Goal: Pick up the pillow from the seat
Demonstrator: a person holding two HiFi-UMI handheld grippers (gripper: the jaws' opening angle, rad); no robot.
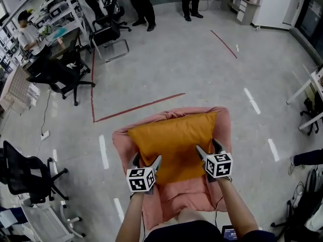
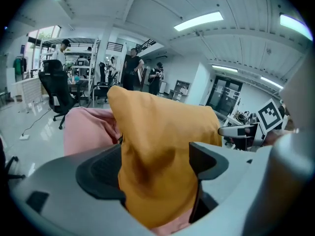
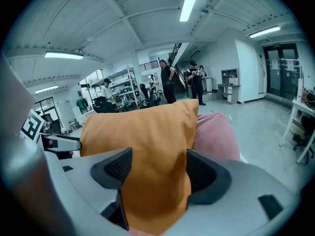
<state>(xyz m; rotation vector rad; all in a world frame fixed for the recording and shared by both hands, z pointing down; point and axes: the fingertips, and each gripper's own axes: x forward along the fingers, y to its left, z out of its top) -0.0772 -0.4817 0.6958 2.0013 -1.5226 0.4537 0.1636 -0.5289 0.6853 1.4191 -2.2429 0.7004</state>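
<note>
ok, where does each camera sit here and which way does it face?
Head view: on the person's head, steeply down at the pillow on the seat; both forearms, left gripper, right gripper show.
Left gripper view: on that gripper, along its own jaws, a pillow corner between them.
Right gripper view: same, the other corner.
Shared: the gripper views both see pillow, seat and standing people behind.

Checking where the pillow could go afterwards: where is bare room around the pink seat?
Bare floor lies left of the seat, toward the black chair, beyond it up to the red tape, and to its right. On the seat, only a pink strip nearer than the pillow is free. The top left, with office chairs, is crowded.
</note>
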